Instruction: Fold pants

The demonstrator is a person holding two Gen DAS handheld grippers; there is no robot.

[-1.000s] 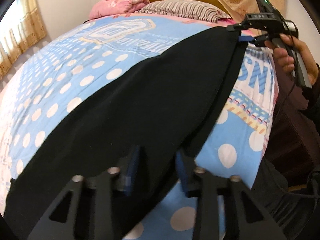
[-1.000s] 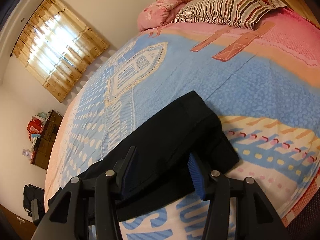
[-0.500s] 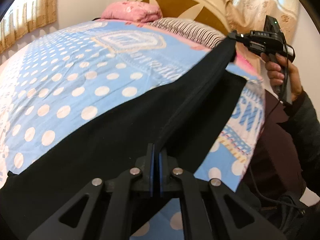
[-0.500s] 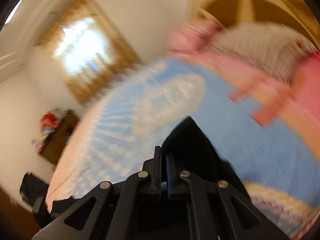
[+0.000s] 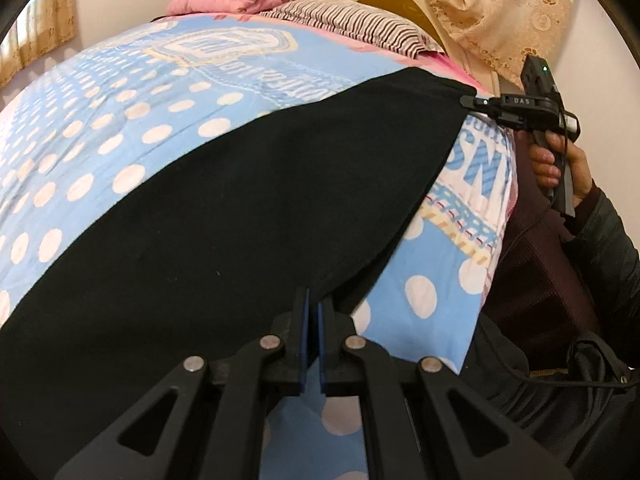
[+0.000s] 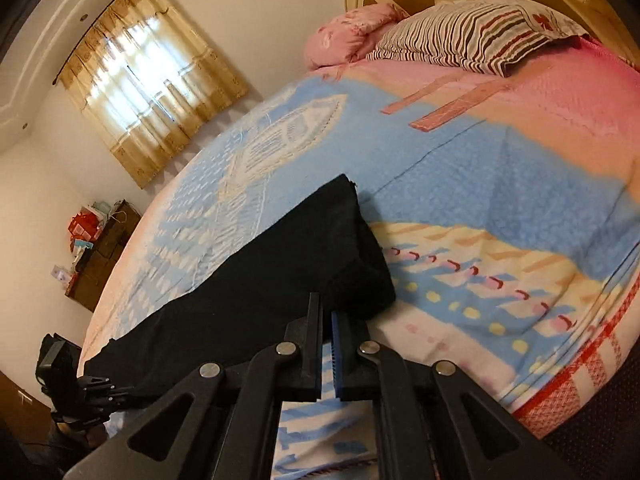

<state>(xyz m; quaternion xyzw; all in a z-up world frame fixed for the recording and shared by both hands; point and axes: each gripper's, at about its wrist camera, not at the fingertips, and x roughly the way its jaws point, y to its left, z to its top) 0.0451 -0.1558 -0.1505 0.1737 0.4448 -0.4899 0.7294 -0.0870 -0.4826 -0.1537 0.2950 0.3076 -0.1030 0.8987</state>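
Pants [image 5: 248, 216], black, lie stretched across my blue dotted bedspread [image 5: 120, 128], one end toward the pillows and the near edge running along the side of the bed where I stand. A second ago both my tools stood wide over that near edge; now my left gripper [image 5: 312, 320] has clamped onto the cloth at its end, and my right gripper [image 6: 326, 332] has pinched the other end, jaws nearly touching with fabric between them. In the left view my right hand [image 5: 560, 160] holds its tool level at the far corner. With both corners caught, I judge I am ready to lift the edge and carry it over.
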